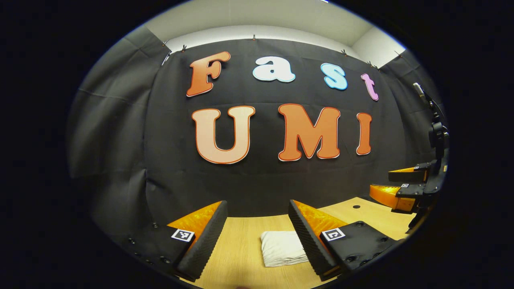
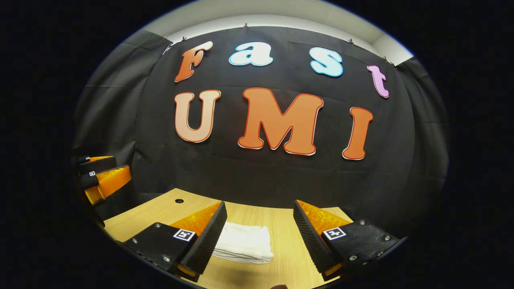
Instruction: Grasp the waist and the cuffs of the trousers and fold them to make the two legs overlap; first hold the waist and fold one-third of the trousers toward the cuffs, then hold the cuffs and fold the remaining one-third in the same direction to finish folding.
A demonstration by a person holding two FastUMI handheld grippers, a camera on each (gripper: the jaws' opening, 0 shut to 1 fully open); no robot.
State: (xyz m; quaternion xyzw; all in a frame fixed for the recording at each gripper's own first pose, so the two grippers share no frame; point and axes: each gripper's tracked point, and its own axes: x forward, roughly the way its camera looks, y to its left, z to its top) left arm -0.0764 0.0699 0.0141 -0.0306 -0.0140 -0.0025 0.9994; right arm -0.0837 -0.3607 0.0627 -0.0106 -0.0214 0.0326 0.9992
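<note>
A pale wooden table (image 1: pixel 241 257) runs to the black cloth wall (image 1: pixel 261 176) of the booth, and on it the white trousers (image 1: pixel 281 249) lie as a compact, layered bundle, looking already folded into thirds. In the left gripper view the bundle sits between the fingers of the left gripper (image 1: pixel 257 237) and closer to the right-hand one, whose inner face covers its edge; the fingers stand wide apart, above the cloth and holding nothing. In the right gripper view the trousers (image 2: pixel 243 243) lie low and to the left, partly behind the left-hand finger of the right gripper (image 2: pixel 259 235), whose fingers are likewise spread and empty. Each gripper shows at the margin of the other's view, the right one (image 1: pixel 405 186) far right, the left one (image 2: pixel 100 176) far left, both raised off the table. By the look of it the folding is finished, so the step in hand is a clean retreat: keep both sets of fingers apart, lift straight away from the bundle and avoid brushing the top layer, which could drag the fold open
</note>
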